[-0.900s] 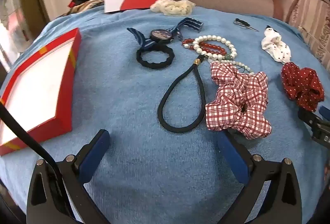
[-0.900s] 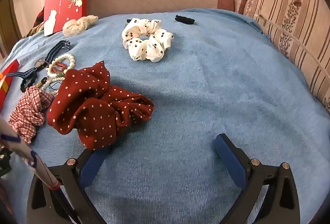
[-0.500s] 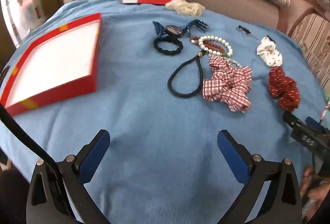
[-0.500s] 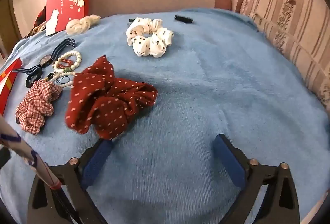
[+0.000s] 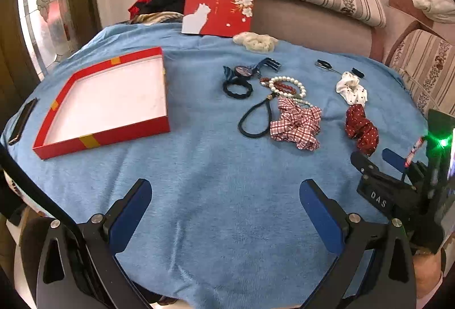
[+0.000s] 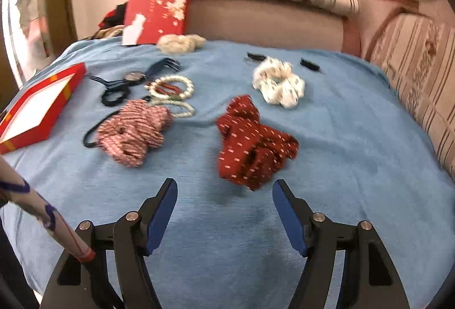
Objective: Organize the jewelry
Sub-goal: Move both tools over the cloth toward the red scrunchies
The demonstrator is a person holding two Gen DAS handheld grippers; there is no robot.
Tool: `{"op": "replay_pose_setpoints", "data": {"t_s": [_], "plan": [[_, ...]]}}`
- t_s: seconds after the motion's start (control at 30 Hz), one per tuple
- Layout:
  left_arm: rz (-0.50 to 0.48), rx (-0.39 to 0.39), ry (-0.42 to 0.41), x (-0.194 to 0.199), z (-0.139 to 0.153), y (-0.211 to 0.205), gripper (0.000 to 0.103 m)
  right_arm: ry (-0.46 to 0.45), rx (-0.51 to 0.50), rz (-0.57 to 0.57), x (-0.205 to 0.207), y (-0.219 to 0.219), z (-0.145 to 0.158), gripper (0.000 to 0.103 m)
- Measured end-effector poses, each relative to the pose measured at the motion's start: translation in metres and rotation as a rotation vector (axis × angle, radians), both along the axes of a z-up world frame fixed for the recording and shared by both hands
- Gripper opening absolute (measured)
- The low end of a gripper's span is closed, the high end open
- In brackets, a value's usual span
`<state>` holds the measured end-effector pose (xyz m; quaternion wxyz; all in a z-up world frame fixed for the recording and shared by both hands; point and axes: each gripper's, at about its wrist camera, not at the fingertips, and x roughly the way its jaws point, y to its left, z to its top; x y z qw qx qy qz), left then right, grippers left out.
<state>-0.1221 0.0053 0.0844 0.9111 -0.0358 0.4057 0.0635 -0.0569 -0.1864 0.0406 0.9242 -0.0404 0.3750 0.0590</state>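
Observation:
An open red box (image 5: 105,98) with a white inside lies on the blue cloth at the left; it also shows in the right wrist view (image 6: 37,107). Hair ties and bracelets lie in the middle: pearl bracelets (image 5: 287,87), a black loop tie (image 5: 254,119), a plaid scrunchie (image 5: 297,124), a dark red dotted scrunchie (image 6: 253,144) and a white dotted scrunchie (image 6: 280,84). My left gripper (image 5: 226,212) is open and empty, well short of them. My right gripper (image 6: 224,212) is open and empty, just short of the dark red scrunchie.
A red box lid (image 5: 220,6) with a white cat leans on the sofa at the back. A cream scrunchie (image 5: 256,41) lies in front of it. A phone (image 5: 22,121) lies at the cloth's left edge. Striped cushions (image 5: 421,64) stand at the right.
Both grippers have pulled back and up from the items, so more of the cloth and the whole red box show. The right gripper's jaws have narrowed somewhat.

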Motion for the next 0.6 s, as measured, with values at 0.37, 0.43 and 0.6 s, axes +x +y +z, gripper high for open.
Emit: {"op": "replay_pose_setpoints", "data": {"t_s": [0.37, 0.43, 0.6], "plan": [[-0.025, 0.005, 0.007, -0.013, 0.002, -0.011, 0.103, -0.256, -0.050, -0.258, -0.053, -0.031, 0.038, 0.085], [-0.032, 0.000, 0.010, -0.013, 0.002, -0.014, 0.103, -0.137, 0.011, -0.214, -0.043, -0.034, 0.028, 0.084], [-0.047, 0.100, -0.011, 0.000, 0.004, 0.001, 0.103, -0.079, 0.031, -0.245, -0.038, -0.042, 0.017, 0.081]]}}
